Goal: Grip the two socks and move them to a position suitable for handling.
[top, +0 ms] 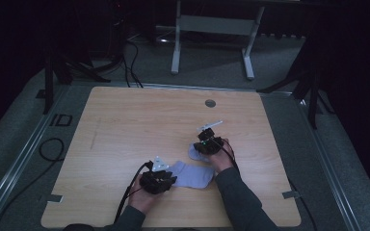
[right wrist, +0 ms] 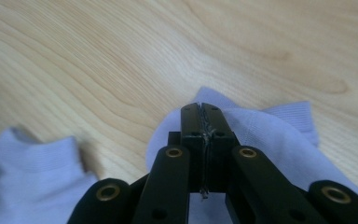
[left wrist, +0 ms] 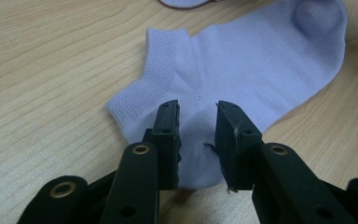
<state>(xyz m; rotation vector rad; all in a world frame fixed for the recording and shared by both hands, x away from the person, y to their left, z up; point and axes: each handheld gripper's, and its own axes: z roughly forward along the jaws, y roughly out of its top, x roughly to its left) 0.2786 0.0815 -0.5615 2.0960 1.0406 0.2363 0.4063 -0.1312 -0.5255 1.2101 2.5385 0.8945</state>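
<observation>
Two pale lilac ankle socks lie on the wooden table (top: 125, 125). The nearer sock (top: 192, 174) (left wrist: 242, 60) lies flat, with its cuff to the left in the left gripper view. My left gripper (top: 172, 179) (left wrist: 199, 107) hovers low over its heel, jaws open a little and straddling the fabric without pinching it. The second sock (top: 195, 153) (right wrist: 270, 128) is bunched under my right gripper (top: 203, 149) (right wrist: 200, 109), which is shut on it. Its cloth rises to a peak at the jaw tips. The first sock's cuff (right wrist: 32, 158) shows at the lower left of the right gripper view.
A round cable hole (top: 210, 103) sits near the table's far edge. Beyond the table stand a white desk frame (top: 176, 48) and dark tripod legs (top: 313, 96). A black cable (top: 53, 149) loops on the floor at the left.
</observation>
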